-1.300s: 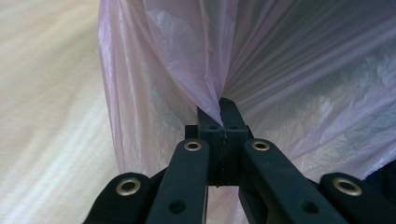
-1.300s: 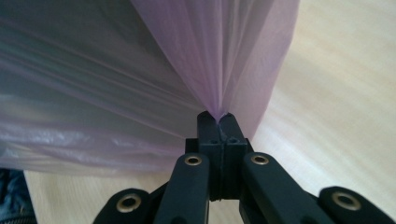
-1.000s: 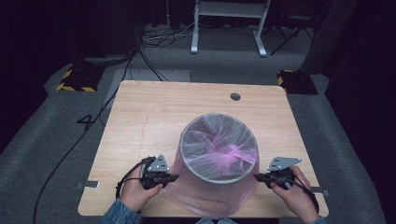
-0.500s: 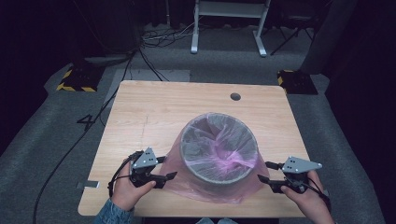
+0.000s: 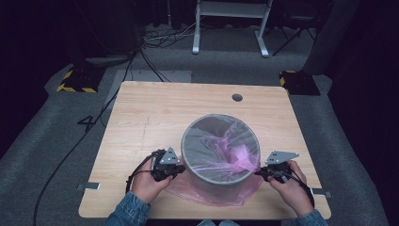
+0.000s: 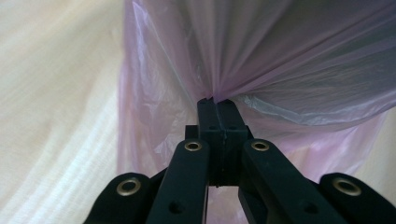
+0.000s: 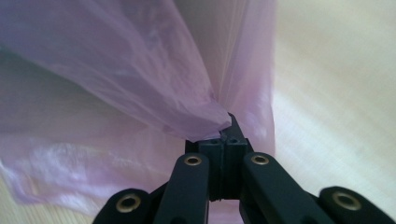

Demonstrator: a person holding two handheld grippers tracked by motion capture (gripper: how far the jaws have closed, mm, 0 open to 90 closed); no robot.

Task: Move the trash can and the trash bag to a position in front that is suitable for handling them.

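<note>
A grey round bin (image 5: pixel 184 146) stands on the near half of the wooden table (image 5: pixel 155 113), lined with a thin pink plastic bag (image 5: pixel 237 154) whose skirt hangs down its outside to the tabletop. My left gripper (image 5: pixel 181 168) is at the bin's left side; its jaws have just closed and pinch a gathered fold of the pink bag (image 6: pixel 280 56), seen at the left gripper (image 6: pixel 217 100) tips. At the bin's right side my right gripper (image 5: pixel 259 173) has also just closed, and the right gripper (image 7: pixel 229 122) tips hold a stretched flap of the pink bag (image 7: pixel 116 56).
A dark round hole (image 5: pixel 237 97) sits near the table's far edge. Beyond the table are a white metal frame (image 5: pixel 230 23), cables on the grey floor and yellow-black striped blocks (image 5: pixel 77 80). The bag's loose skirt (image 5: pixel 207 193) spreads towards the near table edge.
Half a second ago both grippers stood apart from the bin with jaws open. Both have since moved inward to the bin's sides and shut on the pink bag.
</note>
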